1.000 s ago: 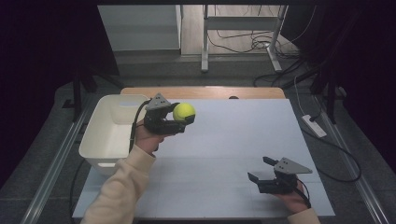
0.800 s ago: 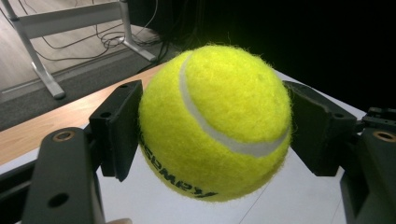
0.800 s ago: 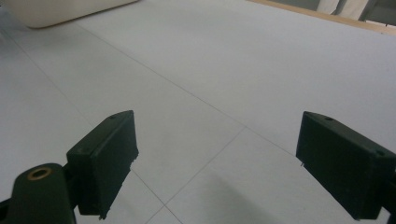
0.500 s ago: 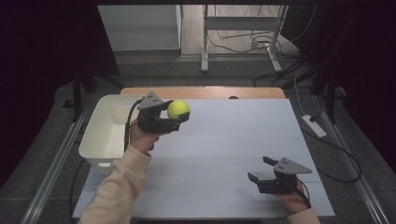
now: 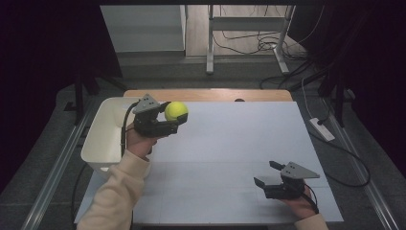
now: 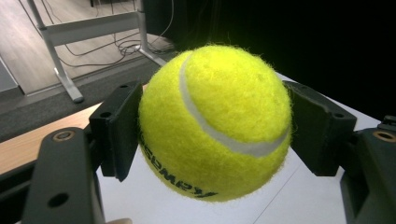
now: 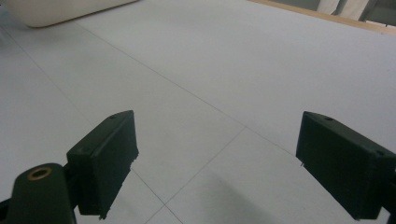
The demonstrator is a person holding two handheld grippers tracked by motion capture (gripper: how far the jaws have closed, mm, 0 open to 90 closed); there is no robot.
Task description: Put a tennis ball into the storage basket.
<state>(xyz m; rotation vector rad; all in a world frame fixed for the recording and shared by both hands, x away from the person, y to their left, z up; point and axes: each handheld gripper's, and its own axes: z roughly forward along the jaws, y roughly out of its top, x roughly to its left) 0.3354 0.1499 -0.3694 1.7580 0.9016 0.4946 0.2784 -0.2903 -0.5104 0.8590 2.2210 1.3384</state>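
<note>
Tennis ball [image 5: 176,110] round, no long axis, clamped in left claw [image 5: 171,118]

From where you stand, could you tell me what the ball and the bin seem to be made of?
Ball: fuzzy yellow felt, matt, with loose fibres along its outline and a smooth white seam; the core under the felt is hidden. Bin: probably plastic, white, smooth and slightly glossy, with rounded moulded corners and a thin rim.
</note>
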